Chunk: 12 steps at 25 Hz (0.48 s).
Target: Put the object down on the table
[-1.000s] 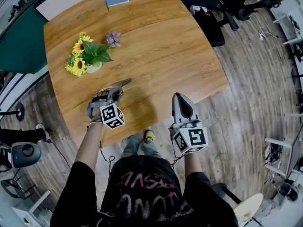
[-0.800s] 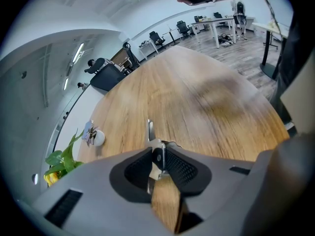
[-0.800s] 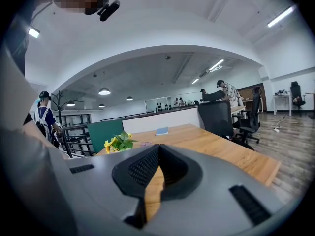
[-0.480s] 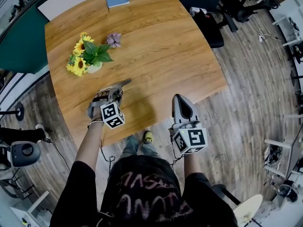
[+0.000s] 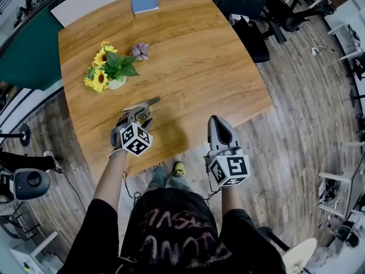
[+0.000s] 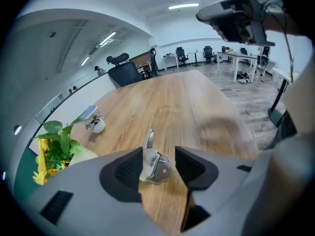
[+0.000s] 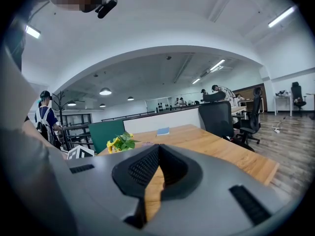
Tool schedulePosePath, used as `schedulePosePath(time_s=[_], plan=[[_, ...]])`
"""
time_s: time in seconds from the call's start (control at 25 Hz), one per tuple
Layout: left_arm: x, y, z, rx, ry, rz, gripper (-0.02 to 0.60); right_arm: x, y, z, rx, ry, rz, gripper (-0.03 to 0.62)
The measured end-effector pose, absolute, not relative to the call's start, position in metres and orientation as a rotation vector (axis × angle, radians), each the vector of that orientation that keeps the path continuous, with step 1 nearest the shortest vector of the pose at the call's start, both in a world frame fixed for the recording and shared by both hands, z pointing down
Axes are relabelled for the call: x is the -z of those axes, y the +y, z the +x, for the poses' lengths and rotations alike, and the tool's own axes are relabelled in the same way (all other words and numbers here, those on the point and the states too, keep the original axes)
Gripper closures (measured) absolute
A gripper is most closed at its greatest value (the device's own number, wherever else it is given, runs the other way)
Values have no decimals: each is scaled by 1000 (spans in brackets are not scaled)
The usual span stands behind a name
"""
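Metal clip stood upright between the left gripper's jaws, which had just been opening and did not clamp it, near the table's front edge. The release looked done, leaving only withdrawal. The right gripper was closed and empty.

The left claw is rolled slightly, and its jaws have just been opened wide, with the metal object left between them.

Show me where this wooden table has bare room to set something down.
Bare: the right half of the wooden table, from the blue book at the far edge to the near edge. Crowded: the left side, around the yellow sunflower bunch, the small purple flower and the silver metal clip.
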<state>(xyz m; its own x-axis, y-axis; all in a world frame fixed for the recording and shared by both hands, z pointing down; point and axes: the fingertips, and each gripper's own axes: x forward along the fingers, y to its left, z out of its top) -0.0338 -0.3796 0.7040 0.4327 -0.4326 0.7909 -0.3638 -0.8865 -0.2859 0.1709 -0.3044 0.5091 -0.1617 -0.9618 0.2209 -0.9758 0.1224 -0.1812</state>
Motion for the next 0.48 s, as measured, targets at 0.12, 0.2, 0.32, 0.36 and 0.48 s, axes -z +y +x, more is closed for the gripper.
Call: schedulePosePath(time_s=[0.12, 0.2, 0.32, 0.36, 0.48], plan=[[-694, -378, -34, 1415, 778, -2643, 365, -508, -303, 168, -431, -2313, 2005, 589], [-687, -376, -36, 1381, 826, -2668, 376, -507, -300, 167, -428, -2313, 2012, 589], [-674, -372, -38, 1342, 883, -2692, 417, -507, -296, 167, -446, -2315, 2015, 589], [-669, -372, -40, 1332, 900, -2695, 443, -506, -295, 167, -453, -2317, 2015, 589], [-656, -370, -46, 1306, 960, -2701, 503, -503, -292, 163, -459, -2334, 2009, 589]])
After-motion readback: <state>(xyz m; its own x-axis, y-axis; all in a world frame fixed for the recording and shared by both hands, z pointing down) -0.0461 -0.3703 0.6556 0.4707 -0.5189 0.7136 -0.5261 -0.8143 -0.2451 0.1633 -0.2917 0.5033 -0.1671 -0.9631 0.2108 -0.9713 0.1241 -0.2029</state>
